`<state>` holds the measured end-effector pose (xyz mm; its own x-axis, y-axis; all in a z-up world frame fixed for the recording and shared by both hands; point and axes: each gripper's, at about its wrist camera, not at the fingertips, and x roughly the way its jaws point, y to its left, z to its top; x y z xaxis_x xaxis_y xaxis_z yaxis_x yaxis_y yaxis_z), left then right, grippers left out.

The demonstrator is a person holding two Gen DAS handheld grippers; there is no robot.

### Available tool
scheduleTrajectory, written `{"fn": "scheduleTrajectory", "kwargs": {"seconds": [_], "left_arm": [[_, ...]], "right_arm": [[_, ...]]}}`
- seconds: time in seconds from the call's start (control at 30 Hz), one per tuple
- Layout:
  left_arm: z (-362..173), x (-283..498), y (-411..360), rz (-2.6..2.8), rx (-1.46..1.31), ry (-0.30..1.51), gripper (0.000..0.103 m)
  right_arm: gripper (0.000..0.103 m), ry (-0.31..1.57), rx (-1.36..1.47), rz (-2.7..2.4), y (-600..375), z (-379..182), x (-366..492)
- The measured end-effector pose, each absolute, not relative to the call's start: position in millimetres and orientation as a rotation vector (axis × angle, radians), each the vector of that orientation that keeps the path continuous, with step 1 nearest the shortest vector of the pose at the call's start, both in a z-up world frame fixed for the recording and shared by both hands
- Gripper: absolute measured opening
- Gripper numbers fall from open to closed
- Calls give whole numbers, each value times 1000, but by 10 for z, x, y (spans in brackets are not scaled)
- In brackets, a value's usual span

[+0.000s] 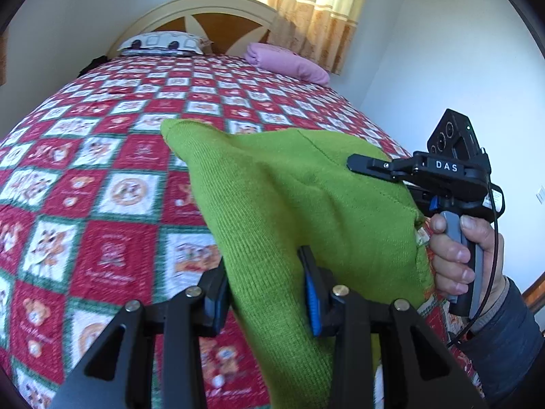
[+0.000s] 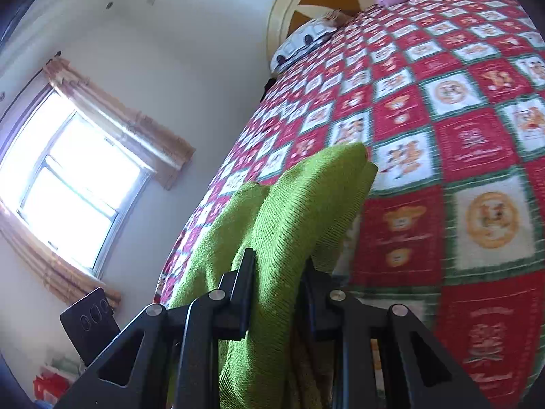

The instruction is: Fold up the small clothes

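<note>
A green knitted garment (image 1: 289, 197) hangs stretched above the bed between both grippers. My left gripper (image 1: 265, 293) is shut on a thick bunch of its near edge, the knit filling the gap between the blue pads. My right gripper (image 1: 361, 165) shows at the right of the left wrist view, held by a hand, its black fingers lying on the garment's far right edge. In the right wrist view the right gripper (image 2: 277, 272) is shut on the green garment (image 2: 299, 204), which drapes up and over the fingers.
The bed carries a red, white and green checked quilt (image 1: 102, 170). A patterned pillow (image 1: 163, 42) and a pink pillow (image 1: 286, 61) lie at the headboard (image 1: 211, 10). A curtained window (image 2: 68, 177) is in the wall beside the bed.
</note>
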<state>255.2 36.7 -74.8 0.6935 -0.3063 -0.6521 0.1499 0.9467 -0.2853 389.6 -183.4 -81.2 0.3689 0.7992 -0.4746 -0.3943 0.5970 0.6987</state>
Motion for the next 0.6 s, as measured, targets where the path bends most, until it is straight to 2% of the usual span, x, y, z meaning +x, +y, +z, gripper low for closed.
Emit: {"fn": "scheduleTrajectory", "kwargs": {"seconds": [0.6], "left_arm": [[-750, 1888, 1376, -89, -284, 709, 38]], "right_arm": [[25, 957, 435, 1001, -467, -828, 3602]]}}
